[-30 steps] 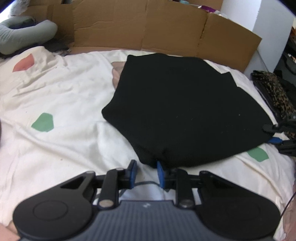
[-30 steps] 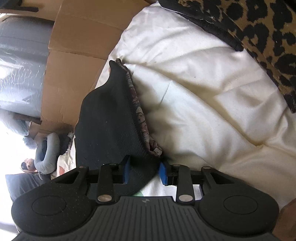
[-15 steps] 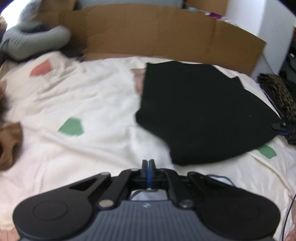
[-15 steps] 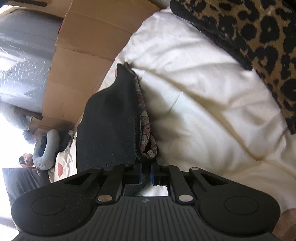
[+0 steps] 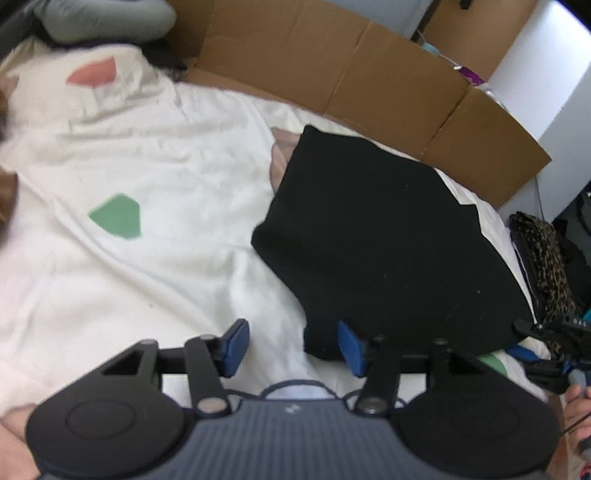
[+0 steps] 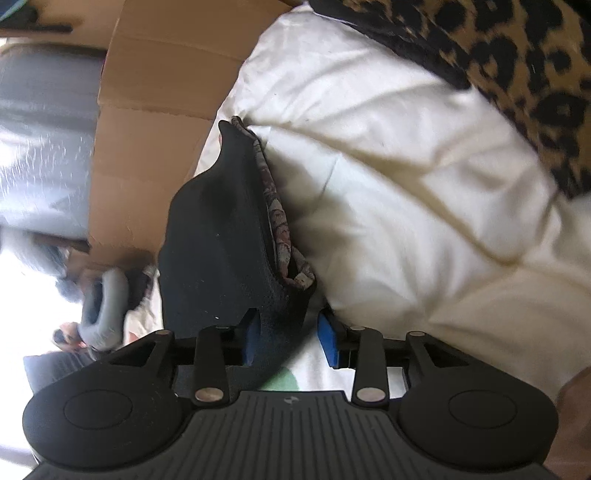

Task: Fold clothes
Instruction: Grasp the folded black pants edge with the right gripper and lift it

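Observation:
A black folded garment (image 5: 388,251) lies on the white sheet (image 5: 166,288). My left gripper (image 5: 293,347) hovers at its near left corner with its jaws opening; mostly bare sheet shows between the blue pads, and the corner reaches in beside the right pad (image 5: 351,347). My right gripper (image 5: 546,350) is at the garment's right corner. In the right wrist view that gripper (image 6: 291,341) is opening too. The black corner (image 6: 229,240) with a patterned inner layer (image 6: 277,214) lies loose between its pads, and the right pad (image 6: 328,343) stands off the cloth.
A cardboard wall (image 5: 369,85) runs along the bed's far side. A leopard-print garment (image 5: 546,258) lies at the right edge, large in the right wrist view (image 6: 517,66). A grey neck pillow (image 5: 107,18) lies at the far left. Green (image 5: 118,218) and pink (image 5: 92,74) patches mark the sheet.
The left gripper shut on nothing beside the garment, then opened again and slid back toward its near corner. The right gripper pinched the garment's corner, then opened off it.

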